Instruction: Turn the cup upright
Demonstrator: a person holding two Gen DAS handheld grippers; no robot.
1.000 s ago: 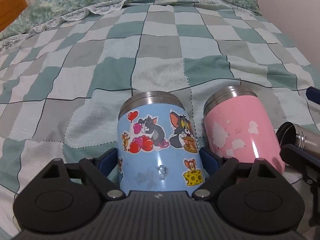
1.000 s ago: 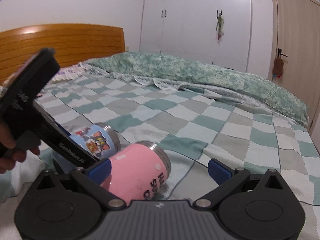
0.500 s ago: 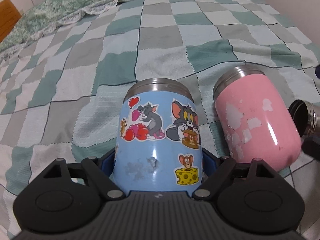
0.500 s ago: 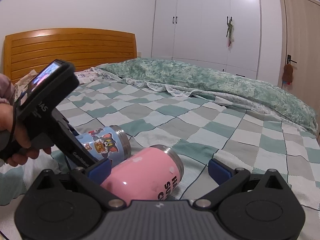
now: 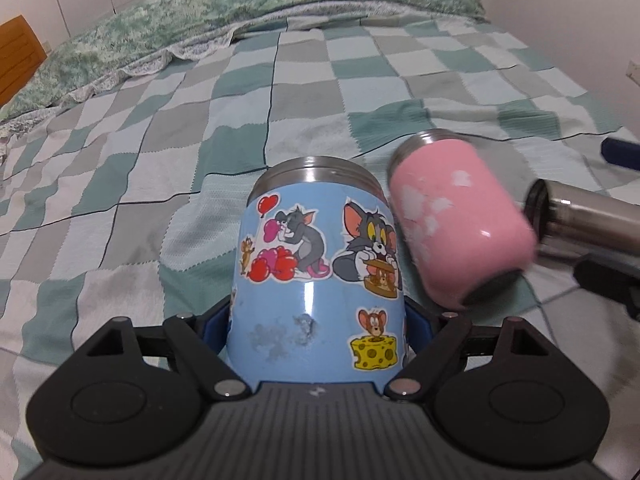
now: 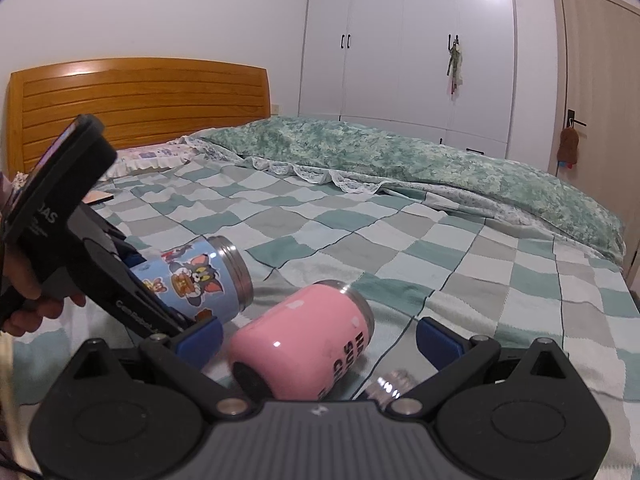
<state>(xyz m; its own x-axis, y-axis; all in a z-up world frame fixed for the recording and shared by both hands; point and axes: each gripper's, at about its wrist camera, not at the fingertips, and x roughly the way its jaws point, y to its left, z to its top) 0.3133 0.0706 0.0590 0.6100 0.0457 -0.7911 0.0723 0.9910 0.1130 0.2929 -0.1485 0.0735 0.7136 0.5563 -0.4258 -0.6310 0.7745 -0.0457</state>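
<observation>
My left gripper (image 5: 318,322) is shut on a blue cartoon-sticker cup (image 5: 316,280), steel rim pointing away, held tilted above the checked bedspread (image 5: 160,140); it also shows in the right wrist view (image 6: 192,284). A pink cup (image 5: 456,220) lies on its side just right of it, and shows in the right wrist view (image 6: 304,340) too. My right gripper (image 6: 318,336) is open, its jaws on either side of the pink cup, apart from it.
A steel bottle (image 5: 580,220) lies at the right beside the pink cup; its threaded end (image 6: 386,386) shows under my right gripper. A green quilt (image 6: 400,160) lies across the bed's far side. A wooden headboard (image 6: 140,108) stands at the left.
My left gripper has lifted and tilted the blue cup up off the bedspread. The pink cup has rolled a little. My right gripper has drawn back slightly and stays open.
</observation>
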